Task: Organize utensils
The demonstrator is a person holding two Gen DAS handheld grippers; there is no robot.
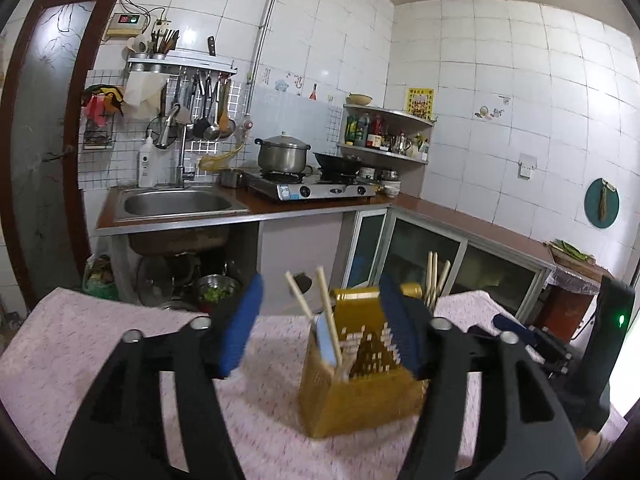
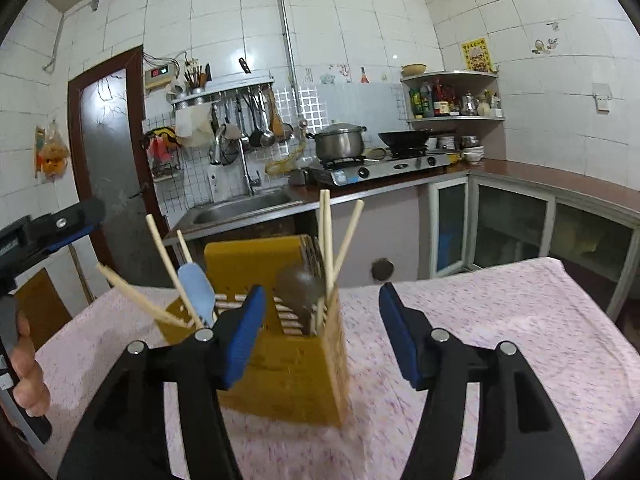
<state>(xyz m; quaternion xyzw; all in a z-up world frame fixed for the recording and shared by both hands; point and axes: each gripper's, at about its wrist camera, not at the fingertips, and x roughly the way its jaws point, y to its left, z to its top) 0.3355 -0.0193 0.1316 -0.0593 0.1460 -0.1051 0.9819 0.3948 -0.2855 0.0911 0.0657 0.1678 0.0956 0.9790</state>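
A yellow utensil holder (image 1: 360,400) stands on the pink-clothed table (image 1: 100,344). It holds wooden chopsticks (image 1: 328,316), a light blue spoon (image 1: 325,344) and more chopsticks (image 1: 436,280) at its far side. My left gripper (image 1: 320,332) is open and empty just above and in front of it. In the right wrist view the holder (image 2: 288,376) carries chopsticks (image 2: 326,248), a light blue spoon (image 2: 197,292) and a dark spoon (image 2: 300,288). My right gripper (image 2: 322,336) is open and empty, close over the holder. The left gripper (image 2: 52,228) shows at the left.
Beyond the table is a kitchen counter with a sink (image 1: 176,202), a gas stove (image 1: 312,188) with a pot and a wok, and corner shelves (image 1: 384,136). Glass-door cabinets (image 1: 424,256) run along the right. The person's hand (image 2: 28,376) shows at the left edge.
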